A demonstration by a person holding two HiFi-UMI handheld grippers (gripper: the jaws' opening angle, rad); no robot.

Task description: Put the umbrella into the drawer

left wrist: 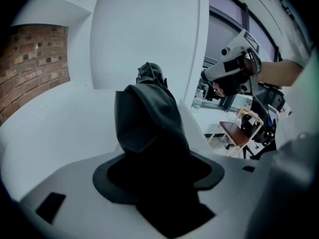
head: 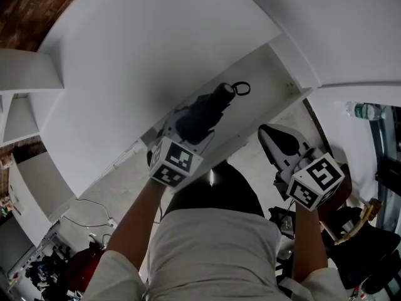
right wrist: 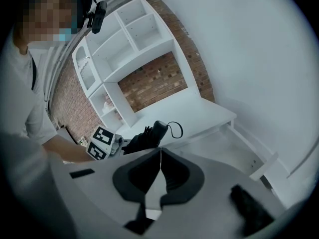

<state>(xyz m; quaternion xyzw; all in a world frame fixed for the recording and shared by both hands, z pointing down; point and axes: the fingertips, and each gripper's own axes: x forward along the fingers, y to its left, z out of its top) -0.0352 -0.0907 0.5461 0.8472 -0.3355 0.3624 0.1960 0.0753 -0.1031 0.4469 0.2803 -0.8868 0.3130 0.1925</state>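
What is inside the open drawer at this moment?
The drawer shows only bare white floor. The black umbrella, clamped in the left gripper, covers the part beneath it in the head view.

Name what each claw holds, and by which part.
The left claw grips the black folded fabric umbrella by its canopy end, opposite the looped handle. The right claw is shut and empty.

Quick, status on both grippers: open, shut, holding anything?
Left gripper: closed on the folded black umbrella.
Right gripper: closed, jaws together, nothing between them.
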